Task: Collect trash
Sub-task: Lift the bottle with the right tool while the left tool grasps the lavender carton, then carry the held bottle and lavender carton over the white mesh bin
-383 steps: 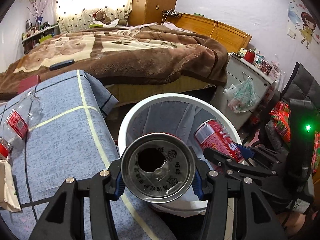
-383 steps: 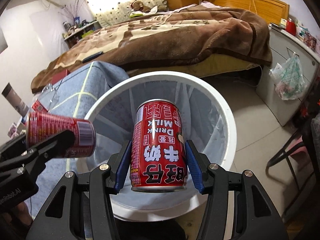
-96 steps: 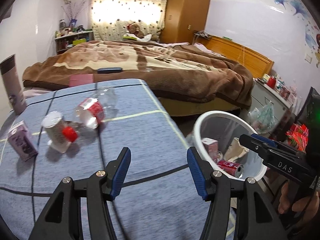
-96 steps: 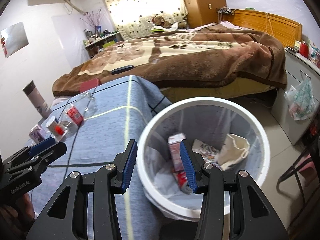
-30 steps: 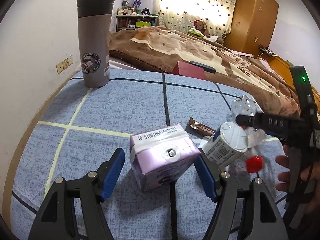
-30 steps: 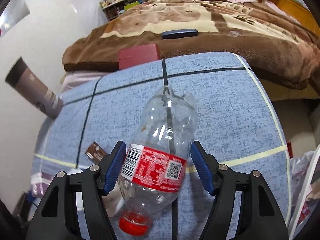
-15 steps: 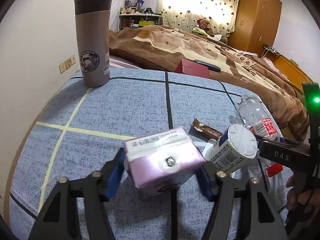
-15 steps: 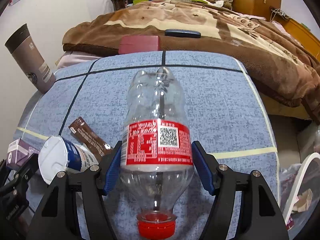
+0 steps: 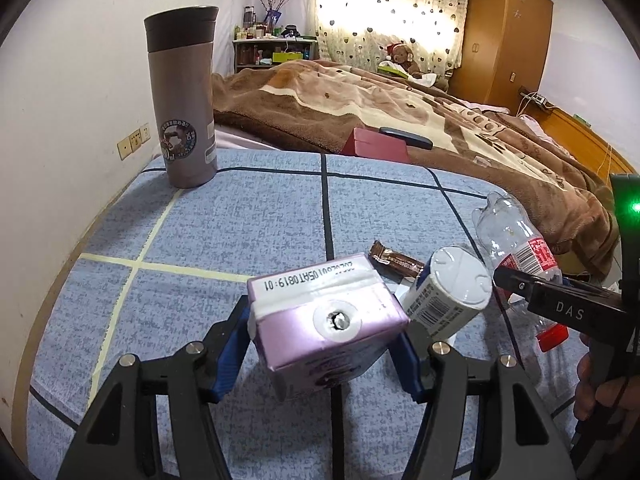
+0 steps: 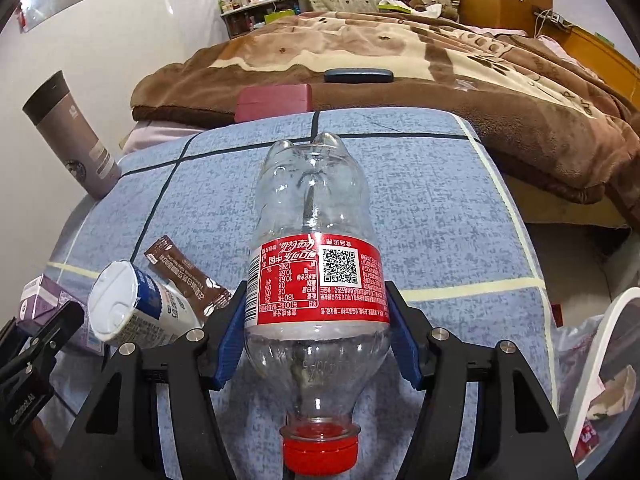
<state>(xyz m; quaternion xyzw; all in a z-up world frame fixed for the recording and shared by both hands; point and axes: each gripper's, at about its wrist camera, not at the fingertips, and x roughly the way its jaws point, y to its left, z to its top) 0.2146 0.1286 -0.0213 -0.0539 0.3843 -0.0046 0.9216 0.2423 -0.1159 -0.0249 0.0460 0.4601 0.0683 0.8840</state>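
Note:
My left gripper (image 9: pixel 324 348) is shut on a purple drink carton (image 9: pixel 324 328) and holds it tilted just above the blue tablecloth (image 9: pixel 240 216). My right gripper (image 10: pixel 318 336) is shut on an empty clear plastic bottle (image 10: pixel 316 240) with a red label and red cap, cap towards the camera. The bottle also shows at the right of the left wrist view (image 9: pixel 516 240), and the carton at the far left of the right wrist view (image 10: pixel 44 300). A white and blue yogurt cup (image 9: pixel 448 296) lies on its side between them, next to a brown snack wrapper (image 9: pixel 394 262).
A tall grey travel mug (image 9: pixel 182 96) stands at the table's far left corner. A red box (image 9: pixel 376 146) and a dark remote (image 9: pixel 406 137) lie on the bed's brown blanket (image 9: pixel 400 104) beyond the table. The white trash bin's rim (image 10: pixel 600 344) shows at the lower right.
The left gripper has closed on the purple carton and lifted it slightly. The right gripper has closed on the bottle, which has turned in line with the fingers.

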